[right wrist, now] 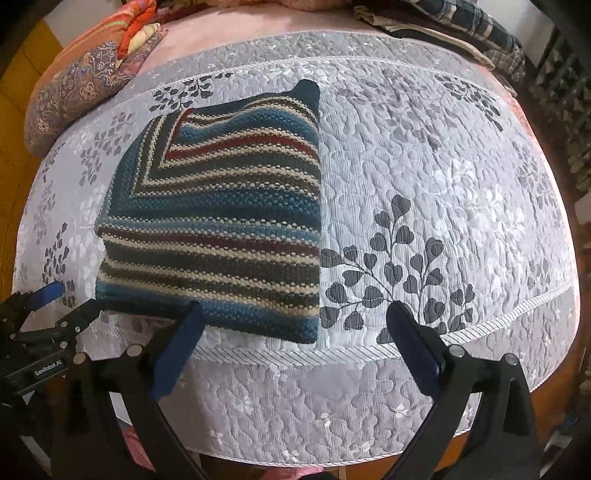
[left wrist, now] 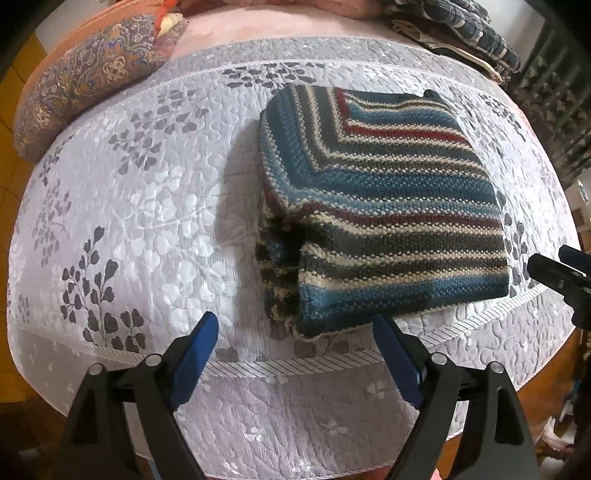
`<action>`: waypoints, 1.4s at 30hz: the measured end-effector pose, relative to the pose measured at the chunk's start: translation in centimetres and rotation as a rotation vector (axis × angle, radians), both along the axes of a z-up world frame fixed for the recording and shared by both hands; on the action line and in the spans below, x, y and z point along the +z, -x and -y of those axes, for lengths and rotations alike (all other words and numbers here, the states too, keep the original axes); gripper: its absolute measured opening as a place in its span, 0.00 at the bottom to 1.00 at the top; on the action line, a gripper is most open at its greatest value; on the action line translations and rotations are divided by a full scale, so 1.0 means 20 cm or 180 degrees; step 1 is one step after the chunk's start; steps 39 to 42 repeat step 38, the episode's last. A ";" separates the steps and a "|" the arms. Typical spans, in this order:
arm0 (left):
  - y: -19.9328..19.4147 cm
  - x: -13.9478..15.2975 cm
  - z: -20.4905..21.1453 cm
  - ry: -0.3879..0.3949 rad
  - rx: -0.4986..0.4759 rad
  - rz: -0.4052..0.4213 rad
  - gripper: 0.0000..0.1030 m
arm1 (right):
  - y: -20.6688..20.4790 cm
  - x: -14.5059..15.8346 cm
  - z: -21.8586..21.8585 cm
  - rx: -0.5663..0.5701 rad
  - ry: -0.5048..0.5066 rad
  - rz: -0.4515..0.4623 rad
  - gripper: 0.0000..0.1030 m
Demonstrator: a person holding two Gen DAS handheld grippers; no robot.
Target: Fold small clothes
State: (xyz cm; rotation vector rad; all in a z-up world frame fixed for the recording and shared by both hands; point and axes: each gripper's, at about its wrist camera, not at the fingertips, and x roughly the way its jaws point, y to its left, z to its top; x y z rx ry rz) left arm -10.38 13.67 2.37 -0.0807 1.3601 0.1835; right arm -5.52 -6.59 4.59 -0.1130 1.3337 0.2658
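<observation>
far left, at the head of the bed: patterned cushion (left wrist: pixel 81 85), well clear of the work.

left gripper (left wrist: pixel 295 332): blue pads spread wide, nothing between them, hanging just off the near edge of the bed beside the near-left corner of the bundle.

centre: striped knit garment (left wrist: pixel 376 206), already doubled into a thick, roughly square bundle, lying flat on the grey leaf-print quilt (left wrist: pixel 129 221) close to the near border. near-left corner untidy — inner layers bulging out under the top fold, a dark gap showing. one dark tip poking past the far edge, clearest in the right wrist view.

right gripper (right wrist: pixel 295 314): fingers likewise wide apart, empty, just short of the bundle's near-right corner.

far right, at the back: pile of plaid fabric (right wrist: pixel 480 22), apart from everything.

risks, as judged: pinching only the top layer at the loose left corner and peeling the fold open; bulky knit springing back once released; dragging the bundle toward the edge and off the bed; quilt caught along with the knit.
</observation>
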 end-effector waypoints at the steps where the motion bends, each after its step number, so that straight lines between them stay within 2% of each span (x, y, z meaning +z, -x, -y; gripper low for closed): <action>1: 0.00 0.00 0.00 0.0003 -0.0002 -0.0004 0.84 | 0.00 0.00 0.00 -0.0004 -0.0009 -0.0004 0.95; 42: 0.00 -0.07 -0.03 -0.0077 -0.0025 -0.0079 0.84 | -0.01 -0.03 -0.03 0.0009 0.0037 0.0026 0.95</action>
